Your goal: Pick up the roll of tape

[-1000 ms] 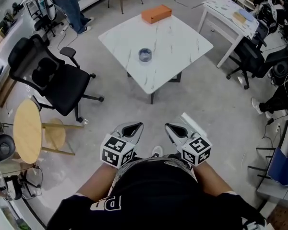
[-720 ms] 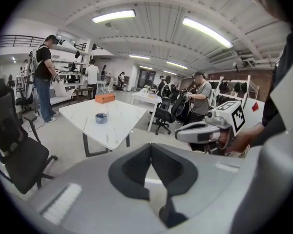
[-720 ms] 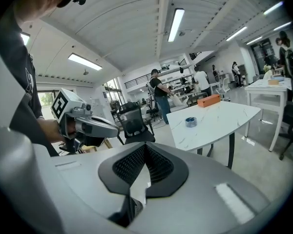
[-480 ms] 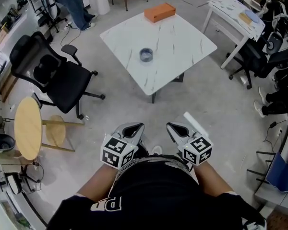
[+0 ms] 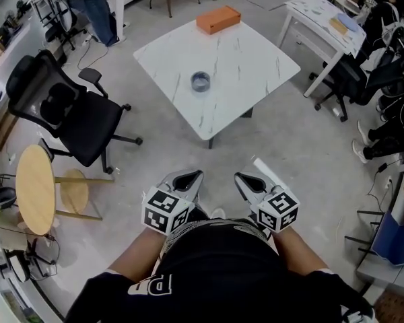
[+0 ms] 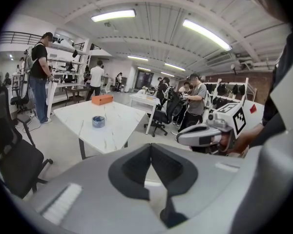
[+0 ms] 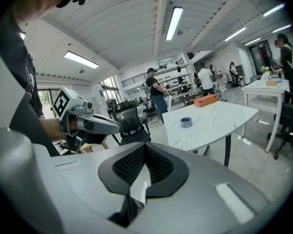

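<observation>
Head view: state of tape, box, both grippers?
roll of tape: lying flat on the white table, untouched.
orange box: lying flat near the table's far edge.
left gripper: jaws together, empty, short of the table.
right gripper: jaws together, empty, short of the table.

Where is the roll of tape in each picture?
Head view: the roll of tape lies near the middle of the white table, in the picture's upper middle.
Left gripper view: the tape is small, left of centre, on the table.
Right gripper view: the tape is right of centre, on the table.
Shared landmark: the orange box at the table's far side, beyond the tape in every view.
</observation>
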A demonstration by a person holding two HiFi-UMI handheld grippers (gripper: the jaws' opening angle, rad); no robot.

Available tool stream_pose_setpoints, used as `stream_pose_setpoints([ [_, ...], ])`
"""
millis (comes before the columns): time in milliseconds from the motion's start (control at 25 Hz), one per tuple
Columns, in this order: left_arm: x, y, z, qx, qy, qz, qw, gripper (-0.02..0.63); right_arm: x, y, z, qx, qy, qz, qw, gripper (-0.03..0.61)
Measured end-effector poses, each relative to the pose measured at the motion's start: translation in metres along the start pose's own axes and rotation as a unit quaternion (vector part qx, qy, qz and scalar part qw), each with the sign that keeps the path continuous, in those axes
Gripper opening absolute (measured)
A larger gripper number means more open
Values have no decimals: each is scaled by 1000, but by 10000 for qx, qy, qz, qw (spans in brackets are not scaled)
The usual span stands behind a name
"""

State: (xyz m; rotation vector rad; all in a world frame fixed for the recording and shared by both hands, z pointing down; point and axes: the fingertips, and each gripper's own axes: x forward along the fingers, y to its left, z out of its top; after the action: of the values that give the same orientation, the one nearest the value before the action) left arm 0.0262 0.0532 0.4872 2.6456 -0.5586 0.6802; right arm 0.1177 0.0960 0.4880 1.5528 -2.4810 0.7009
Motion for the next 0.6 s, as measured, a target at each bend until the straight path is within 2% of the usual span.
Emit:
stream_pose_setpoints([
  [320,14,39,5,-110,97,29,9999,58,38,-17,13,68,88,-18,9999,-2],
  [600,34,88,46,-53,20,-53,10000,58,83,-43,48,47,97,-112,9999,-2],
])
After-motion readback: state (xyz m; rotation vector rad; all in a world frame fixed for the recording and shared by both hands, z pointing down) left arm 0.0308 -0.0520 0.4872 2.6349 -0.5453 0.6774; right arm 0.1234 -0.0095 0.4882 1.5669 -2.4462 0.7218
